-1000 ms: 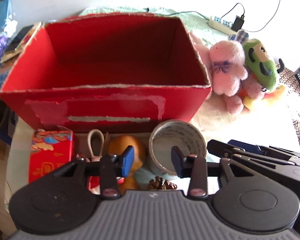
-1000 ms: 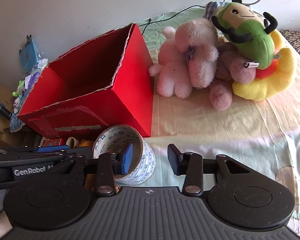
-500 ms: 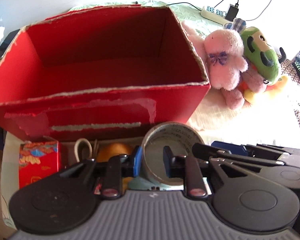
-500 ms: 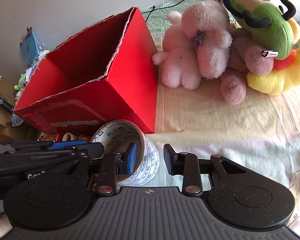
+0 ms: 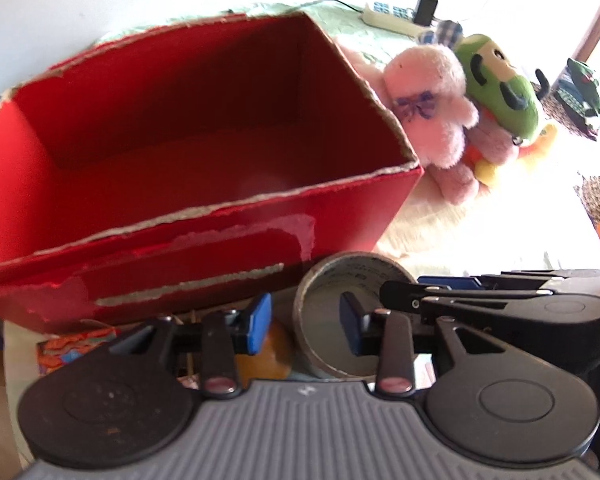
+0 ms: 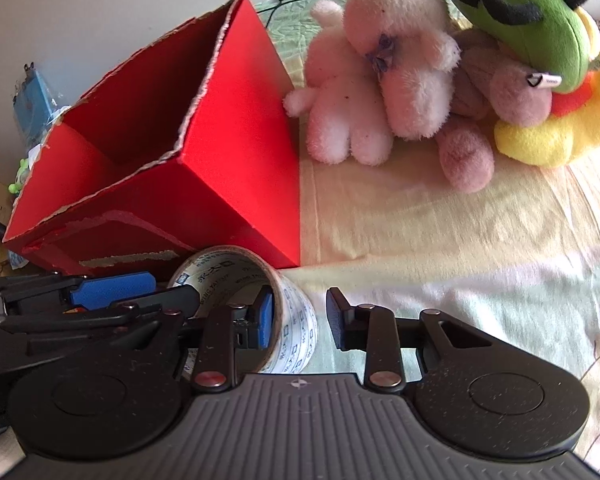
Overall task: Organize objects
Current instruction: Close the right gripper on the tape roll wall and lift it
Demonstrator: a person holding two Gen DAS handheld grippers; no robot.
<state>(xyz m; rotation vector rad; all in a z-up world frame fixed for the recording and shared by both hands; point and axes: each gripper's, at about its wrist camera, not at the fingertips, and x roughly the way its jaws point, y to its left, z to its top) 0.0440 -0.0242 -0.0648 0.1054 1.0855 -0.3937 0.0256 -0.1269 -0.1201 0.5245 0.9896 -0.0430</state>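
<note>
A roll of printed packing tape [image 5: 352, 280] [image 6: 296, 336] lies on the cloth in front of a big, empty red cardboard box [image 5: 204, 216] [image 6: 228, 184]. My left gripper [image 5: 305, 322] is open and straddles the roll's left wall, one finger inside the ring. My right gripper [image 6: 298, 316] is open and straddles the opposite wall, with its blue pad inside the ring and the black finger [image 6: 336, 320] just clear of the outside. Each gripper shows in the other's view, the right gripper [image 5: 500, 304] and the left gripper [image 6: 100, 300].
A pile of plush toys leans on the box's right side: a pink one [image 5: 432, 104] [image 6: 380, 80], a green one [image 6: 532, 20] and a yellow one [image 6: 560, 136]. An orange rounded object [image 5: 268, 354] and a small patterned red box [image 5: 76, 344] lie by the left gripper. A power strip [image 5: 392, 20] lies behind.
The left gripper's jaws stand wider than half a second ago. The right gripper's jaws narrowed slightly over the second. Both views have tilted and come nearer the box; the tape stays between the fingers.
</note>
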